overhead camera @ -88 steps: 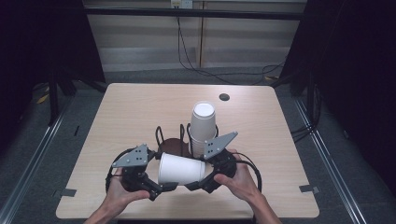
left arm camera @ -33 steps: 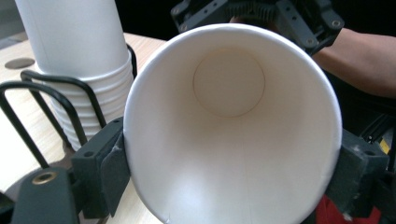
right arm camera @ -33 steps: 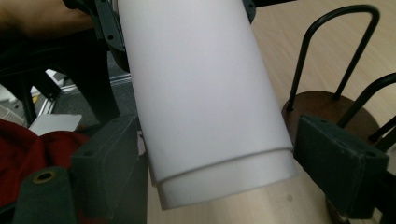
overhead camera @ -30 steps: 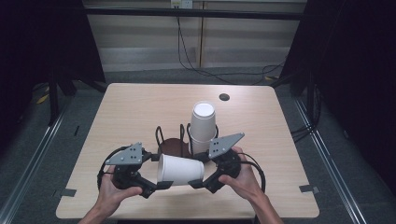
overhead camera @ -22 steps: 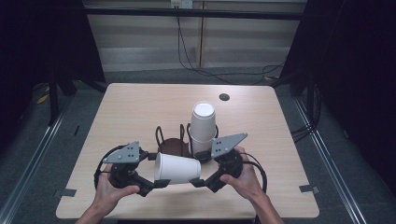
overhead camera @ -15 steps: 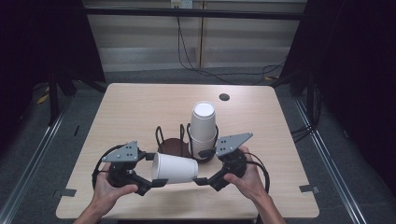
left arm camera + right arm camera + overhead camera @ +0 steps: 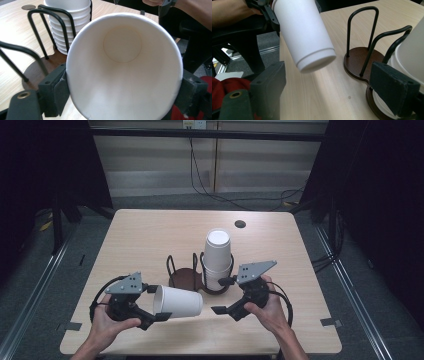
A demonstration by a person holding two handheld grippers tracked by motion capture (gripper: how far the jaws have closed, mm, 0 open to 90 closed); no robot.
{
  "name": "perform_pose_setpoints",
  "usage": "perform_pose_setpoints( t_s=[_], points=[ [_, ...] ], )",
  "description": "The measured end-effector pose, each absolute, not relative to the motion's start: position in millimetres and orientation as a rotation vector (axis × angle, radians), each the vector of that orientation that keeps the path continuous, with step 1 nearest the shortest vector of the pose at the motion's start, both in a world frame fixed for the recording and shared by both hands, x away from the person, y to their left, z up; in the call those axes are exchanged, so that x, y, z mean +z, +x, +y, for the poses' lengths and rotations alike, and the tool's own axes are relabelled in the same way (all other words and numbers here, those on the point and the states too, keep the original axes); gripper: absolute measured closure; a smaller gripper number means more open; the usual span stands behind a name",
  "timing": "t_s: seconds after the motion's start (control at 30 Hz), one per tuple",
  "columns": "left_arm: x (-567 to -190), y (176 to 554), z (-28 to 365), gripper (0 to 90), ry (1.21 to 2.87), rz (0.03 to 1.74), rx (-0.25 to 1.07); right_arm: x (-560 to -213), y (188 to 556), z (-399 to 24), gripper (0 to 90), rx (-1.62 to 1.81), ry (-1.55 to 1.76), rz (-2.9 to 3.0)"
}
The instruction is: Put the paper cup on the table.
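A white paper cup lies on its side above the table's near edge. My left gripper is shut on the cup's rim end. In the left gripper view I look into the cup's mouth, and a pad presses on its left side. Its base points toward my right gripper, which stands open a short way from it with nothing between its jaws. A stack of white cups stands upside down in the right ring of a black wire rack. The left ring holds no cup.
The rack stands near the middle of the light wooden table. A small dark round plug sits near the far edge. Cables run across the floor behind the table. Bare wood lies left and right of the rack.
The left gripper has drawn the cup slightly left and the right gripper has eased right. A gap now shows between the cup's base and the right jaws.
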State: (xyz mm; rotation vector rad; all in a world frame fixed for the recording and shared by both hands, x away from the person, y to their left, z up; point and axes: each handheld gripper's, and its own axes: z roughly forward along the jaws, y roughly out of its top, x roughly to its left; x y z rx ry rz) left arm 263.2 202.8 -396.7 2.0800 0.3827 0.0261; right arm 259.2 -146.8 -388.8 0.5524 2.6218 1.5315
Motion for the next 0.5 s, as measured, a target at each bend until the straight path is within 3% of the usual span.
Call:
perform_pose_setpoints(
  t_s=[0.5],
  points=[
    [-392.0,267.7,216.0,14.7,2.148,0.454,0.027,-391.0,258.1,-155.2,14.1,1.516,0.616,2.596]
  ],
)
